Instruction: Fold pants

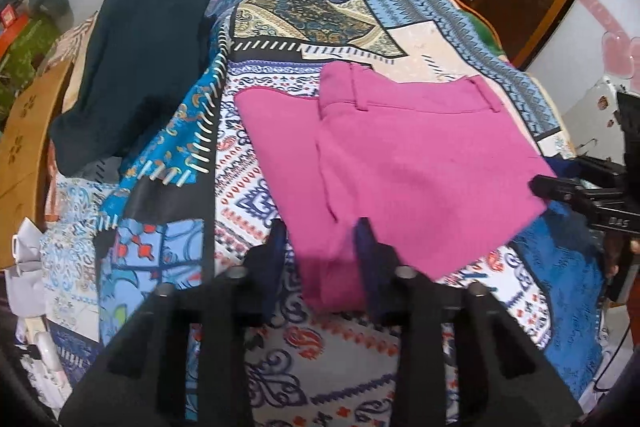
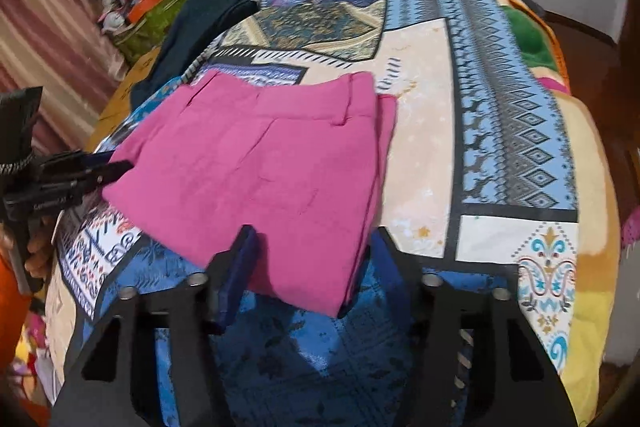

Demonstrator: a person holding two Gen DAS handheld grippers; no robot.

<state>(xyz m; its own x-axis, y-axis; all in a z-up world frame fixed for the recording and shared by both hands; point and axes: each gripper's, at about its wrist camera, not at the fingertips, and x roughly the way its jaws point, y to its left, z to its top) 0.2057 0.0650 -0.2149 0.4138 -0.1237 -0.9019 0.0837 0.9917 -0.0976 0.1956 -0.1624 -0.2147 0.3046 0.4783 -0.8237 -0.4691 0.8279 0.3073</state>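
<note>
Pink pants (image 1: 408,163) lie folded into a compact stack on the patterned bedspread (image 1: 256,187), waistband at the far side. My left gripper (image 1: 322,239) is open, its fingers on either side of the near left corner of the stack. My right gripper (image 2: 312,247) is open, its fingers (image 2: 244,251) on either side of the near corner of the pants (image 2: 264,171). Each gripper shows at the edge of the other's view: the right one (image 1: 560,187) by the pants' right corner, the left one (image 2: 100,171) by their left corner.
A dark teal garment (image 1: 136,67) lies on the bed's far left, also in the right wrist view (image 2: 196,27). A wooden bed board (image 1: 24,147) runs along the left. Clutter (image 2: 140,3) sits by the curtain. A green and orange blanket (image 2: 532,39) lies at the far right.
</note>
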